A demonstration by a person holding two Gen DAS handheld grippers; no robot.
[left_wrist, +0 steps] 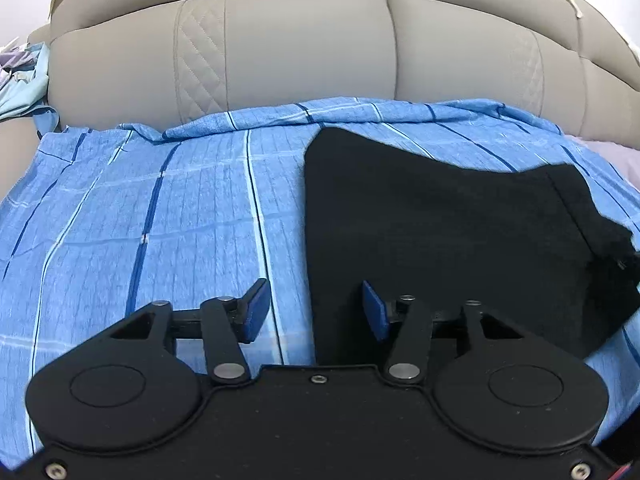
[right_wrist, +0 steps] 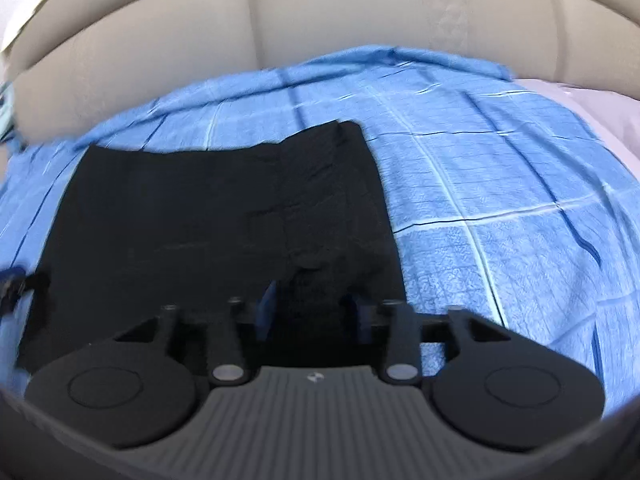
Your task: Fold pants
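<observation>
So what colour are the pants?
Black pants, plain, lying on the blue checked sheet. Left wrist view shows them best.

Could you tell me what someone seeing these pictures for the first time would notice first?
The black pants stand out most, lying flat on the blue plaid sheet spread before a beige headboard. The left gripper is open at the pants' left edge, one finger over sheet, the other over cloth. The right gripper is open low over the pants' near part.
</observation>
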